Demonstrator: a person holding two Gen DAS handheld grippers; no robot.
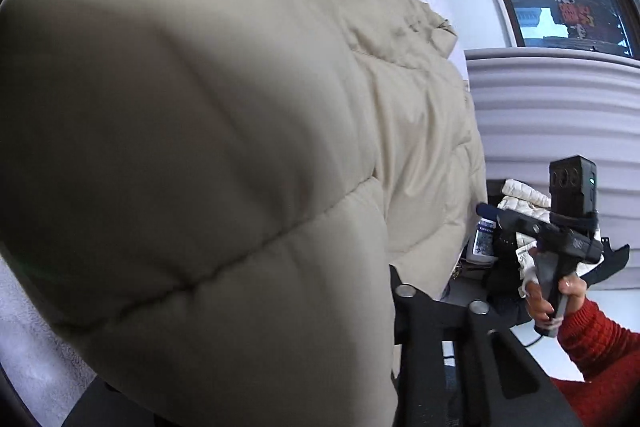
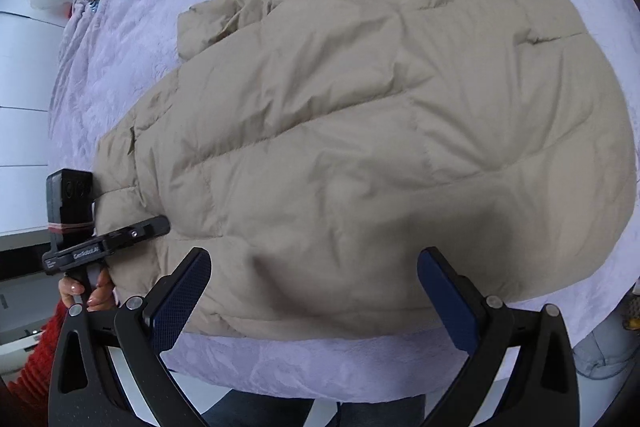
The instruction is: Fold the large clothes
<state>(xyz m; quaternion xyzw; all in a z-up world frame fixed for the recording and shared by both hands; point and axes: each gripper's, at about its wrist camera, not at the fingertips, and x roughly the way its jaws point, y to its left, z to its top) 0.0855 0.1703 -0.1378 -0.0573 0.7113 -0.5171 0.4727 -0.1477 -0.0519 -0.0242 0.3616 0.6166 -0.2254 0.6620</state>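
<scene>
The left gripper [image 2: 158,223] pinches the jacket [image 2: 360,131] edge; the right gripper [image 2: 314,291] waits wide before the hem. Next, grasp the hem for folding.

Beige puffer jacket [image 2: 360,131] spread on lilac bedspread [image 2: 120,67], right gripper [image 2: 316,291] wide apart above hem, left gripper [image 2: 160,223] at jacket's edge
</scene>
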